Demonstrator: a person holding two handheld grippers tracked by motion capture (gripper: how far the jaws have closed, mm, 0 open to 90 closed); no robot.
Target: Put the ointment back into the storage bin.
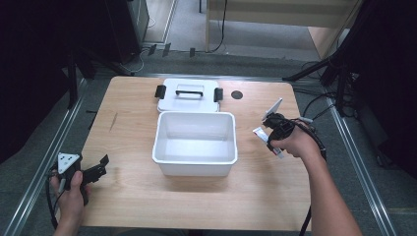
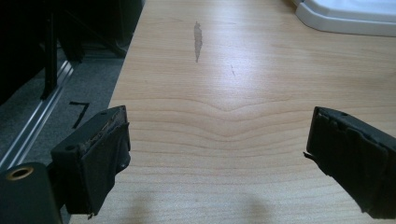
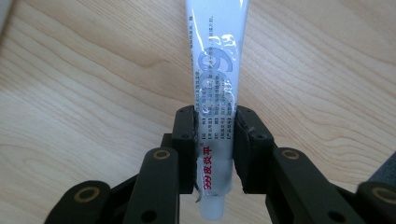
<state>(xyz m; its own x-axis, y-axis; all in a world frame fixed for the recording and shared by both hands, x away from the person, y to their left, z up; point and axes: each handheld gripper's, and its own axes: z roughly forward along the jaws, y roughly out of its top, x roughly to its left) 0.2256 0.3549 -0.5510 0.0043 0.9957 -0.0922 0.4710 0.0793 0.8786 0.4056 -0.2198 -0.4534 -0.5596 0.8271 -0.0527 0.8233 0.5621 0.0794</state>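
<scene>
**Right tongs clamp a tube; left tongs gape over bare wood**

Your right gripper (image 3: 215, 140) has its jaws pressed against both sides of a white tube (image 3: 215, 79) with grey and red print; the tube's cap end points back toward your hand, its flat end reaching out over the table (image 3: 70, 107); from above, your right gripper (image 1: 273, 129) sits right of the white bin (image 1: 195, 143), apart from it. Your left gripper (image 2: 219, 154) stands wide, nothing between its jaws; it rests at the table's near left corner (image 1: 91, 169), well apart from the bin. Behind the bin lies a white lid (image 1: 189, 94) with black clips, touching its far wall; a dark round hole (image 1: 237, 95) sits just right of the lid.
</scene>
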